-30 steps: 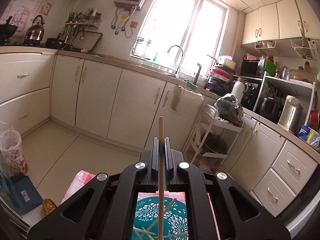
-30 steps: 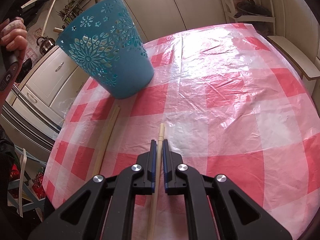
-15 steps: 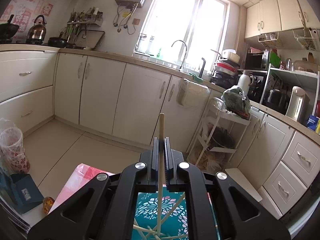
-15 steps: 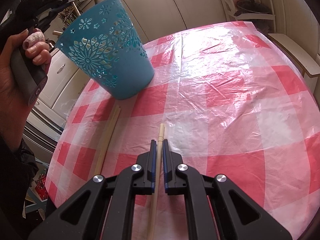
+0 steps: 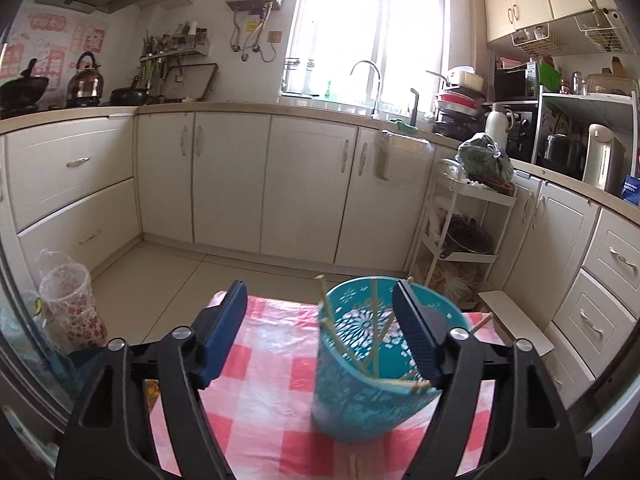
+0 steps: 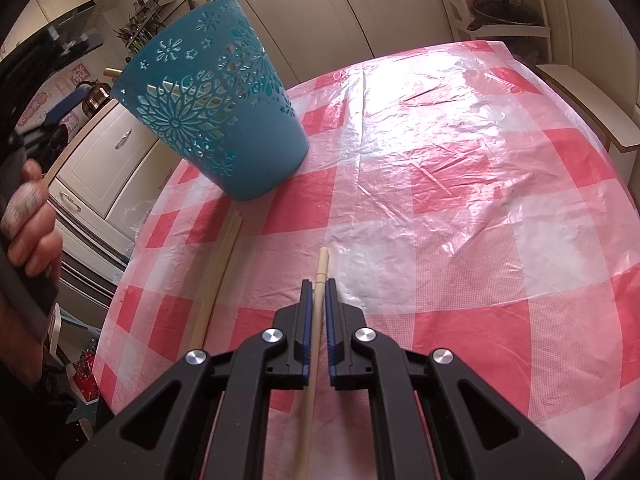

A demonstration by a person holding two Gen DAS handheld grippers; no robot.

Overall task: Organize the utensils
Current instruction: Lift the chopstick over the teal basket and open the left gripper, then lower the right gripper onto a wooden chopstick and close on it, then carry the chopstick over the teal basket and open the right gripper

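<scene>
Kettle [image 5: 86, 76] on stove; faucet [image 5: 366, 80] under window; checkered tablecloth [image 6: 460, 168]; white cabinets [image 5: 232, 180].

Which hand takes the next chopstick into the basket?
Right: right gripper is already shut on a chopstick beside the teal basket. Left gripper is open and empty.

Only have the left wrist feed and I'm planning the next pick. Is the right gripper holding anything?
Observer: Yes. The right gripper has its jaws shut on one chopstick.
Operator: Any more left on the table?
Observer: Two more chopsticks lie side by side on the checked tablecloth, to the left of the held one.
Operator: How near the basket?
Observer: Their far ends stop right by the base of the blue basket.
</scene>
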